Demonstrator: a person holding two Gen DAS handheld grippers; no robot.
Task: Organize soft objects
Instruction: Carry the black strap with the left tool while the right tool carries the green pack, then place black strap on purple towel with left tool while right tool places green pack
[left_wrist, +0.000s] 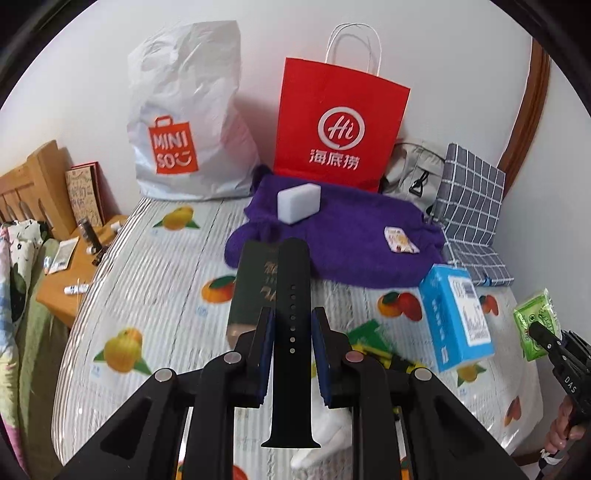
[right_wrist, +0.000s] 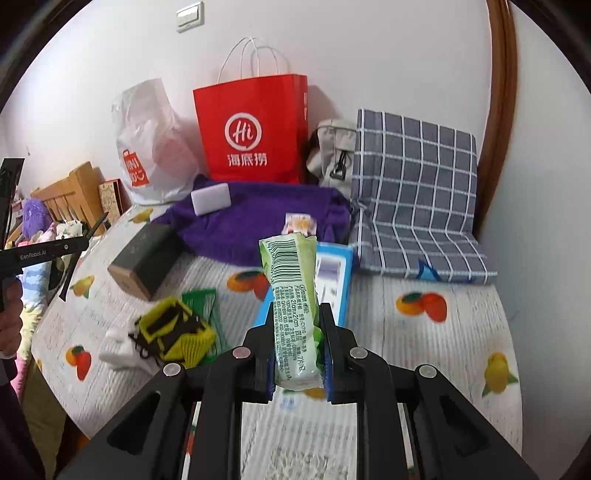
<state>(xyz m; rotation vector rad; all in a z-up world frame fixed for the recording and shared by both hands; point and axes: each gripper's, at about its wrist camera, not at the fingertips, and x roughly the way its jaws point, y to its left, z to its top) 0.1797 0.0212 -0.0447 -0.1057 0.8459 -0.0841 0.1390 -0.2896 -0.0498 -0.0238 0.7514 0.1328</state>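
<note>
My left gripper (left_wrist: 292, 317) is shut on a black watch strap (left_wrist: 291, 295) and holds it upright above the table. My right gripper (right_wrist: 297, 314) is shut on a green tissue pack (right_wrist: 293, 295), also seen at the right edge of the left wrist view (left_wrist: 535, 325). A purple fluffy cloth (left_wrist: 343, 236) lies at the back of the table with a white sponge block (left_wrist: 298, 203) and a small sachet (left_wrist: 400, 240) on it. A white sock (right_wrist: 120, 347) and a yellow-black mesh item (right_wrist: 173, 328) lie at the front left.
A red paper bag (left_wrist: 340, 122) and a white MINISO bag (left_wrist: 184, 122) stand against the wall. A checked cushion (right_wrist: 413, 192), a grey pouch (right_wrist: 332, 155), a blue box (left_wrist: 456, 314) and a dark green box (right_wrist: 144, 258) are on the fruit-print table (right_wrist: 443, 350).
</note>
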